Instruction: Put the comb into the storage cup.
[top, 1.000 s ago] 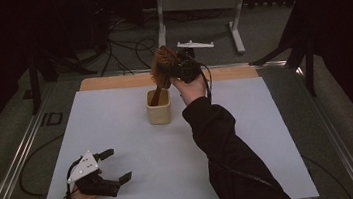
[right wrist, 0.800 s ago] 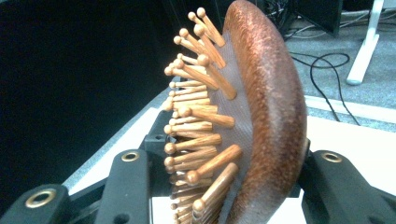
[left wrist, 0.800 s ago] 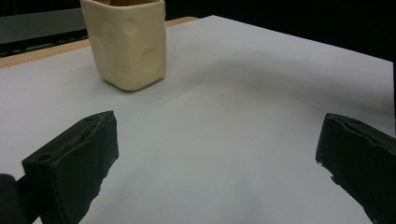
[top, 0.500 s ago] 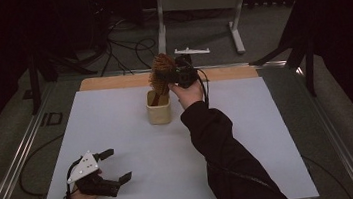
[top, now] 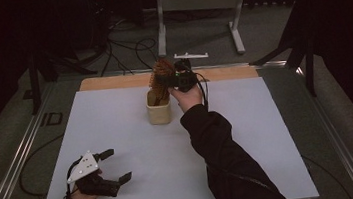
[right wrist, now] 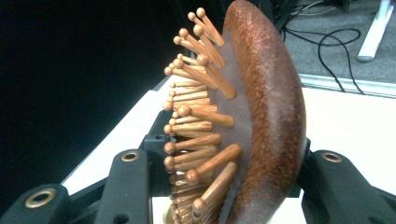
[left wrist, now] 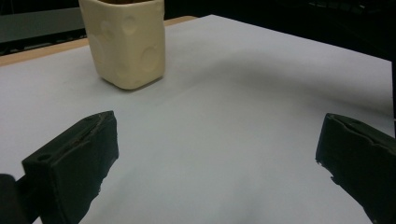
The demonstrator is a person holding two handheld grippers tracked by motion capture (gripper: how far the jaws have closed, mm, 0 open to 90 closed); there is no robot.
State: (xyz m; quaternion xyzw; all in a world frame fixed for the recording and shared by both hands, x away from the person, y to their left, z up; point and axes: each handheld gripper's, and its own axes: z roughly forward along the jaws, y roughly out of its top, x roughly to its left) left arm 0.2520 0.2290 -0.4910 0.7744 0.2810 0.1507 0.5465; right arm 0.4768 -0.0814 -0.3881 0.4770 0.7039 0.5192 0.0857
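The brush (right wrist: 261, 112) is a wooden paddle hairbrush, head up, held above the cup (top: 158, 110) with its handle end apparently dipping into the cup's mouth; in the high view it stands at the far middle of the bench (top: 253, 171). Judging by its look, it is light and stiff: a curved, polished brown back, a dark cushion, and rows of round-tipped wooden pins. The back looks smooth and could slide between hard pads, while the pins are slender and would likely bend or snap if squeezed sideways. The safest hold is across the solid rim of the head or on the handle, not on the pins.

The right gripper (right wrist: 224, 186) has its jaws closed on the brush, one against the back, the other on the pin side low on the head. That grip seems firm enough, though pressure on the pins is a weak point.

The cup is a pale, dimpled, squarish pot, probably ceramic or thick plastic, standing free on the bench. It may tip or skid if the brush catches its wall, since nothing steadies it.

The left gripper (top: 103, 168) sits near the bench's near left corner, well apart from the cup, jaws wide open and empty, facing the cup (left wrist: 125, 44).
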